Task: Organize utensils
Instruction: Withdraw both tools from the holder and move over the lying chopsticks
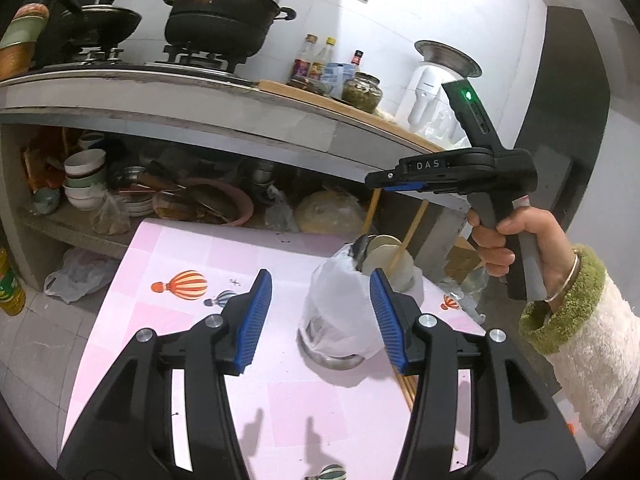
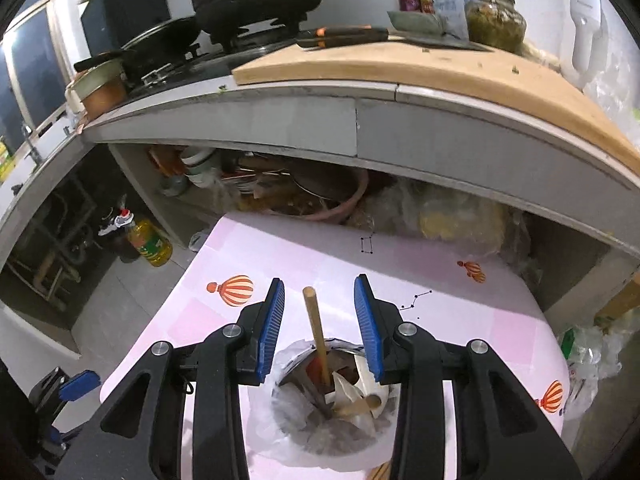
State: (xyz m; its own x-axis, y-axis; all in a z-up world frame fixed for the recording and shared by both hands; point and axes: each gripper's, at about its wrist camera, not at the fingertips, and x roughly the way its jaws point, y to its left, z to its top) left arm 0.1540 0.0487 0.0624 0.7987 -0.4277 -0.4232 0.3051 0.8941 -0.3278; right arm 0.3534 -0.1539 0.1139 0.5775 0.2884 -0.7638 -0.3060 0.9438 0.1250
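The right tool [image 2: 319,328] hangs released around a wooden stick [image 2: 318,336] in the bag-lined holder [image 2: 304,436]; the left tool [image 1: 320,316] gapes empty. A careless nudge could tip the holder.

You are facing a grey stone kitchen counter [image 1: 168,100] that is curving across a white tiled wall [image 1: 400,12]. On the counter a gas hob [image 1: 188,60] is carrying a black pot [image 1: 224,16] and a wok [image 1: 100,24]; right of the hob, bottles [image 1: 316,60] and a jar are standing on a wooden chopping board [image 2: 400,68]. Under the counter an open shelf [image 1: 80,232] is holding stacked bowls [image 1: 85,178]. Below the counter a pink balloon-print table [image 1: 180,256] is standing on a grey tiled floor [image 1: 28,344].
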